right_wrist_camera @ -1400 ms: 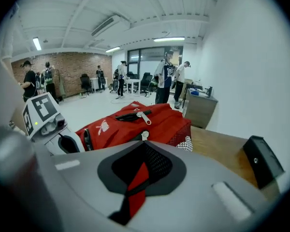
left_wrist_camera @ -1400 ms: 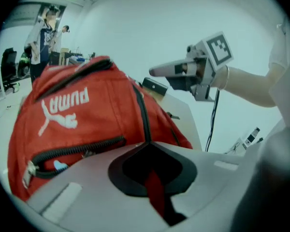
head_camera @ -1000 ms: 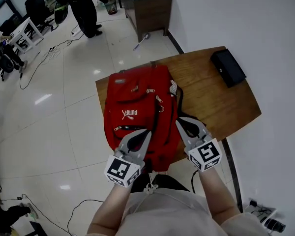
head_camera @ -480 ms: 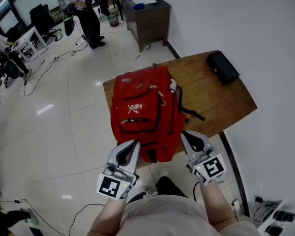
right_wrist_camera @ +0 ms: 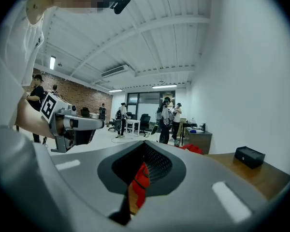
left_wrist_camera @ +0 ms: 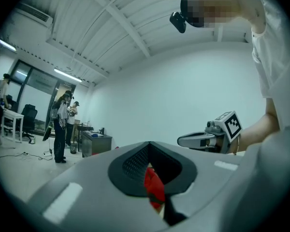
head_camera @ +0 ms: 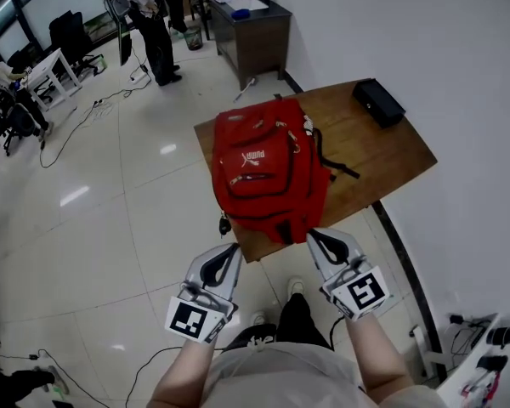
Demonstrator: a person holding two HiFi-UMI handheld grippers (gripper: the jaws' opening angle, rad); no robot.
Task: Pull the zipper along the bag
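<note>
Backpack (head_camera: 268,172), red, lies flat on the wooden table (head_camera: 391,147), front face up, its near end reaching over the table's near edge. A zipper (head_camera: 248,179) line crosses the front pocket; whether it is open or closed along its length cannot be made out at this size.

Left gripper (head_camera: 228,249): jaws together, nothing clamped. Its own view shows only a thin slit between the pads, with the red of the bag visible through it in the distance. It sits near the person's body, short of the table edge and clear of the bag.

Right gripper (head_camera: 318,236): jaws likewise closed and empty, just beside the overhanging near end of the bag but not touching it.

A black box (head_camera: 377,102) rests at the far right of the table, well apart from the bag.

Change: one second ago both grippers were over the near end of the bag; they have since drawn back toward the person and now hang off the table. Judgement: no zipper pull is held, so no pulling is under way. Either the stroke is finished or it has not begun; a fresh approach to the pull tab would be required to continue.
</note>
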